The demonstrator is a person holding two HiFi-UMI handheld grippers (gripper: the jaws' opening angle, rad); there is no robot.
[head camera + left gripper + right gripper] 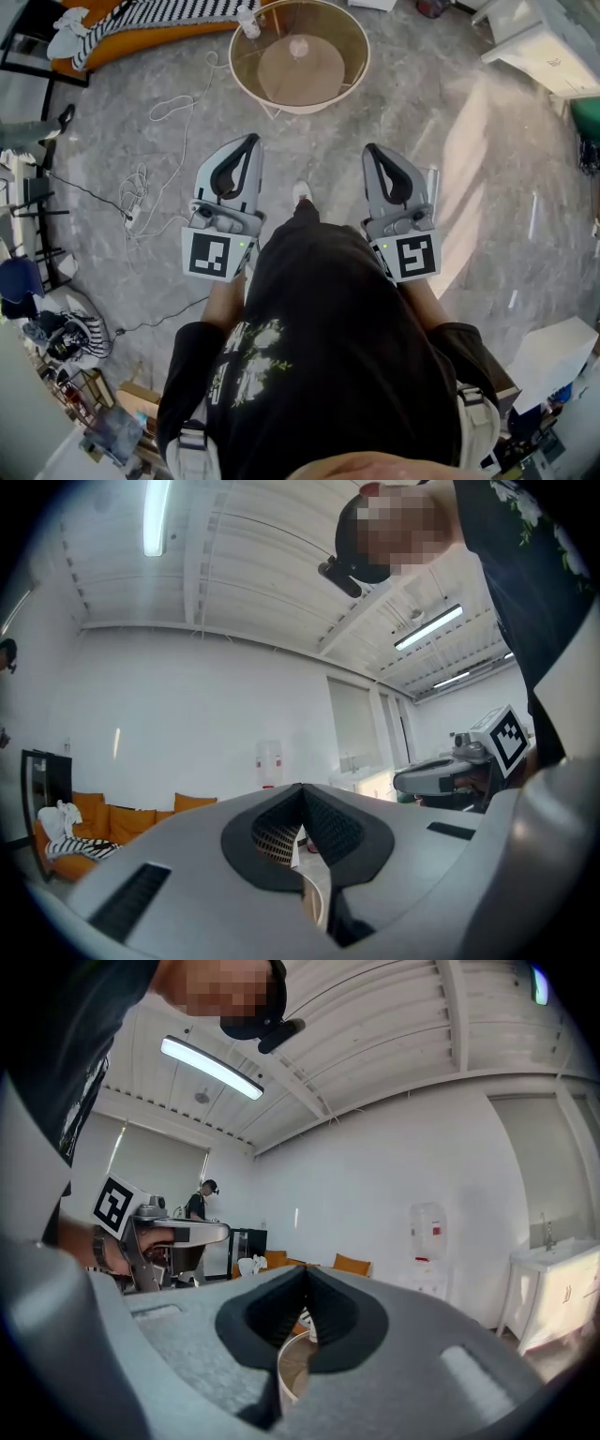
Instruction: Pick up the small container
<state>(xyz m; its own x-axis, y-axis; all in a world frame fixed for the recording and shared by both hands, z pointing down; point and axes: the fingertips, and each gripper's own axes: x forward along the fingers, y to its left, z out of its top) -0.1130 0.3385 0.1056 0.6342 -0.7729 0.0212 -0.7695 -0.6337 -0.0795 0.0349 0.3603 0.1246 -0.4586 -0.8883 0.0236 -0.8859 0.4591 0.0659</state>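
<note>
A small white container (pixel 249 25) stands at the left edge of a round glass-topped table (pixel 352 80), far ahead of me on the floor. I hold both grippers in front of my chest, pointing forward and well short of the table. The left gripper (pixel 251 141) is shut with nothing between its jaws, its dark pads meeting in the left gripper view (pixel 302 789). The right gripper (pixel 371 150) is likewise shut and empty (pixel 306 1271). Through the gap under each pair of pads a piece of the table rim (pixel 284 1365) shows.
An orange sofa with a striped blanket (pixel 150 17) stands at the back left. White cables (pixel 141 192) lie on the grey marbled floor. A white cabinet (pixel 539 47) is at the back right, clutter (pixel 56 328) at the left. A person (pixel 200 1202) stands far off.
</note>
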